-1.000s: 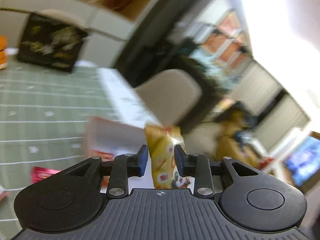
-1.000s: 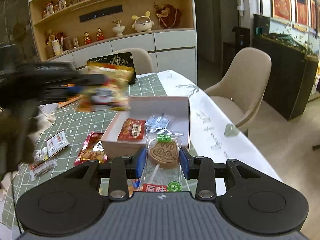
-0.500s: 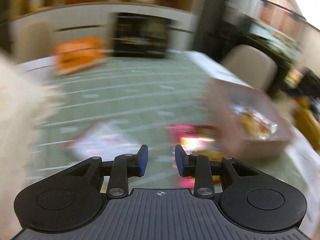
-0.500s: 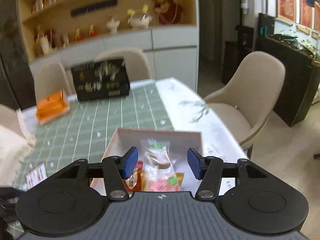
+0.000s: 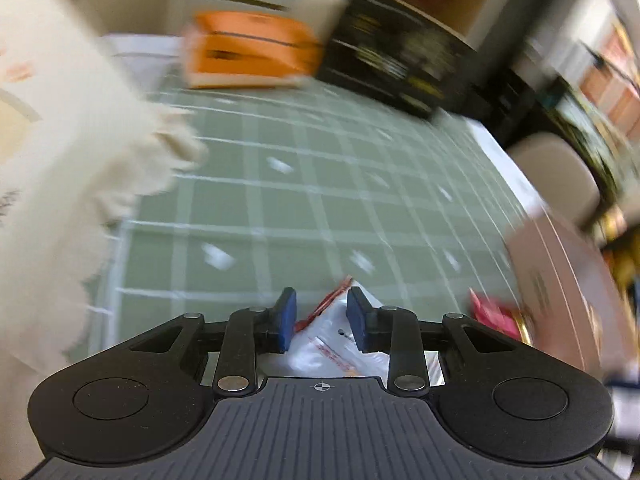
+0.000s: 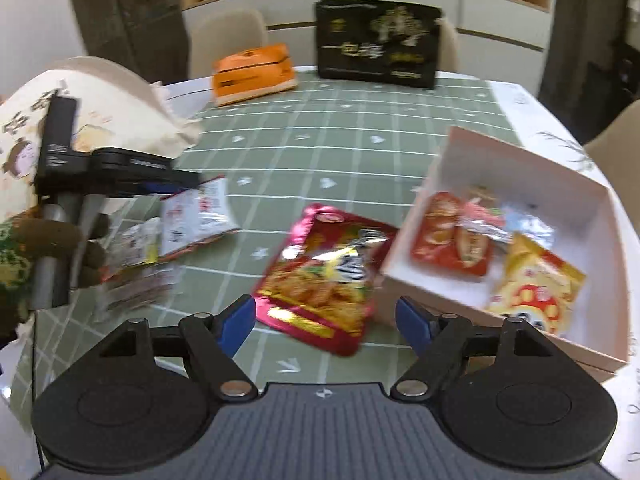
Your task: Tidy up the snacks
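Note:
My left gripper (image 5: 321, 319) is open, its fingers on either side of a white and red snack packet (image 5: 336, 340) on the green checked tablecloth; that packet also shows in the right wrist view (image 6: 196, 216) beside the left gripper (image 6: 176, 182). My right gripper (image 6: 325, 322) is wide open and empty, just above a red and gold snack bag (image 6: 324, 276). The white box (image 6: 520, 168) at right holds a red packet (image 6: 452, 236), a yellow bag (image 6: 536, 288) and other snacks.
An orange box (image 6: 254, 72) and a black gift box (image 6: 376, 50) stand at the far side of the table. A cream cloth bag (image 6: 96, 108) lies at left. More small packets (image 6: 136, 268) lie at front left. Chairs surround the table.
My left gripper dropped the yellow bag into the box, swung left and came down over the white packet. My right gripper released the lollipop packet into the box, opened wide and pulled back left.

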Motion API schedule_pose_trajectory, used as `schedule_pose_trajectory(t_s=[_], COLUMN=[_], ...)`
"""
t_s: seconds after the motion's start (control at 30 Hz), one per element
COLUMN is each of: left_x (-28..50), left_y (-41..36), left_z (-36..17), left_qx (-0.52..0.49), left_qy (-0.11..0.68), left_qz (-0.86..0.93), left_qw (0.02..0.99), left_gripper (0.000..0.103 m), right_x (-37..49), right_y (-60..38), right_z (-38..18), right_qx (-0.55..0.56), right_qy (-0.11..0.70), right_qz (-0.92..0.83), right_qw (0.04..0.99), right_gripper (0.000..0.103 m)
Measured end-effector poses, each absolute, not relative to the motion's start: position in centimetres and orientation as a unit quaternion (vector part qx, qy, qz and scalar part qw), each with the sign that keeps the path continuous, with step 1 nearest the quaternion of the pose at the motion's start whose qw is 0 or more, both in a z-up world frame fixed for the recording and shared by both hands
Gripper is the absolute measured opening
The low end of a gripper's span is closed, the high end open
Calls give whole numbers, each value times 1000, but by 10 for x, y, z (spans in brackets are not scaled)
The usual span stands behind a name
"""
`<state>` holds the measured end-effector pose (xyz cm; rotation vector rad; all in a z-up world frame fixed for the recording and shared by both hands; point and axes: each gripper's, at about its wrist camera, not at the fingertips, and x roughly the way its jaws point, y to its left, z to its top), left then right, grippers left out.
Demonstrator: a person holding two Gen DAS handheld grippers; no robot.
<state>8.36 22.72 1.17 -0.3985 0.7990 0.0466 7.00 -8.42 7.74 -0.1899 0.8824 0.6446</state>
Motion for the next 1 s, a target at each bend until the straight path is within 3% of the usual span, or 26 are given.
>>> schedule_pose_trajectory(t_s=[0.33,0.53,0.63,0.67,0.73,1.0], left_x=[16,-20,-13,-9,-11,-24], left_y=[191,239,261,263,265,196], left_z=[1,22,13,7,5,8], left_qx=[-242,-258,-265,-253,-243,-214], left_qy=[421,339,356,370,363,404], left_qz=[-96,53,108,120,118,44], left_qw=[869,903,890,886,892,889], left_gripper=[31,31,31,38,36,33], right_x=[54,32,16,7,-5,-25], right_y=[-53,-9,2,3,0,-64], right_z=[72,41,26,25,25,33], right_qx=[-101,-138,-165,-177,-198,-145], right_qy=[411,432,425,413,405,420], right_qz=[400,452,452,448,433,370], right_qw=[813,768,767,773,780,816], right_gripper=[78,78,81,81,78,78])
